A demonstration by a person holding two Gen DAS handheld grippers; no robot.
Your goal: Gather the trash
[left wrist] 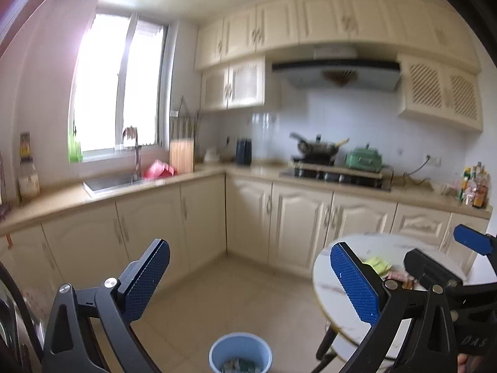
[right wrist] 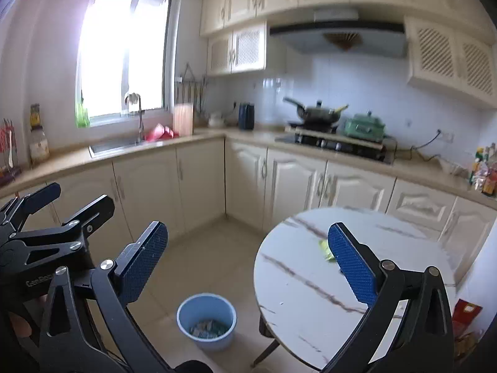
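Daylight glare from window [left wrist: 121, 93] at left; both views motion-blurred, fisheye-bent, dark corners.

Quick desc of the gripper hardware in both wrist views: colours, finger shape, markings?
Both are alike: the left gripper and right gripper have matte black angular frames with triangular cut-outs and silver round pivot bolts. Fingers end in flat rectangular pads of blue, finely cross-hatched texture. Partial white lettering shows on each black body seen from the other camera. No cables or sleeves visible.

1 blue bin [right wrist: 206, 320] w/ trash inside, 1 round table [right wrist: 298, 279]. 1 green wrapper [right wrist: 326, 247] on it. 2 grippers, 1 wok [right wrist: 316, 113]
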